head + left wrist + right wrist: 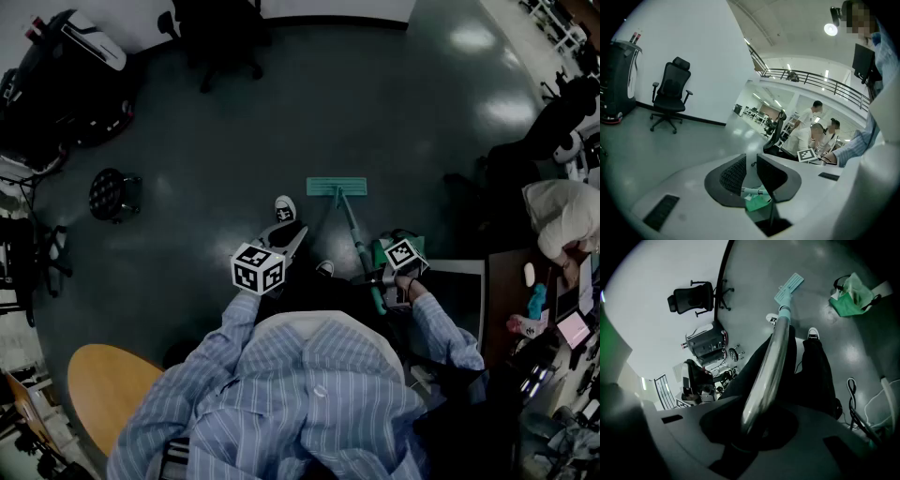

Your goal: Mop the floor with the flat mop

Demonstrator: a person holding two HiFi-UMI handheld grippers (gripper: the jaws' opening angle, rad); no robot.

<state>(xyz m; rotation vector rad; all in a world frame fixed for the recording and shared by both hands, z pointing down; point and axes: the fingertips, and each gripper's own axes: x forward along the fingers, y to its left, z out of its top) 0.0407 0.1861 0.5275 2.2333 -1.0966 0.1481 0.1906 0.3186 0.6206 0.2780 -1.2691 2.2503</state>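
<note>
person wears striped blue shirt (309, 394), black trousers (815, 371).

L gripper (296, 236) is held out in front at mid-body, pointing fwd and slightly right, marker cube up. L arm (228, 328), in a striped sleeve, reaches straight fwd from the shoulder. Its jaws stand apart w/ a narrow gap, nothing gripped betw. them. R gripper (382, 277) sits just right of the body, R arm (441, 333) bent at the elbow, forearm angled in. Its jaws are clamped on the mop handle (772, 359), which runs out along them and down.
</note>
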